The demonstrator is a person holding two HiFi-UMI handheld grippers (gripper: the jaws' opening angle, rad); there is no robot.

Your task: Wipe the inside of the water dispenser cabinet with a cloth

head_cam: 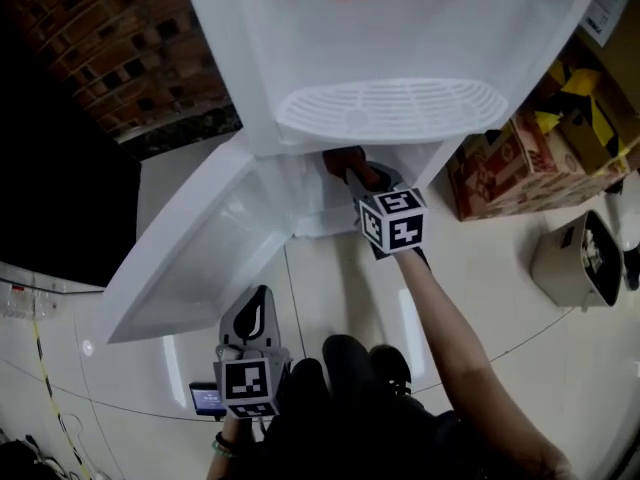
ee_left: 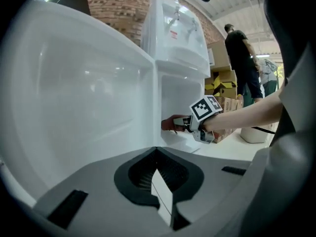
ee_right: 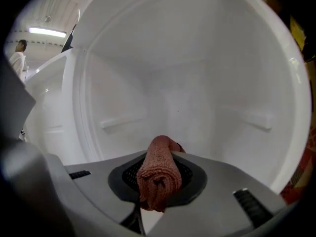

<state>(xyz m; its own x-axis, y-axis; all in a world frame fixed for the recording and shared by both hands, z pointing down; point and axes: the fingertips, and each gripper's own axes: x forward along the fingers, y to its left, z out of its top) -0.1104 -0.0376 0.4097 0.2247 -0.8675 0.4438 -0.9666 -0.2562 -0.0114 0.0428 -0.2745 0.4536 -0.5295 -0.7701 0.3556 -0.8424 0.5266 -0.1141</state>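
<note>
Reaching into the water dispenser cabinet (ee_right: 207, 73), the right gripper (head_cam: 352, 172) is clamped on a rolled, nubby reddish-brown cloth (ee_right: 159, 172), whose long axis points straight at the smooth white plastic back wall. The left gripper (ee_left: 160, 184), jaws together and empty, hovers beside the open door (head_cam: 190, 268).

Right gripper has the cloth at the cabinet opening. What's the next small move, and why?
Probably ease the right hand-held gripper forward until the cloth presses the back wall of the cabinet. The cloth is clamped in its jaws but seems short of every white surface, so no wiping can happen yet. The door stands open, and the left hand-held gripper is shut, empty and out of the way.
</note>
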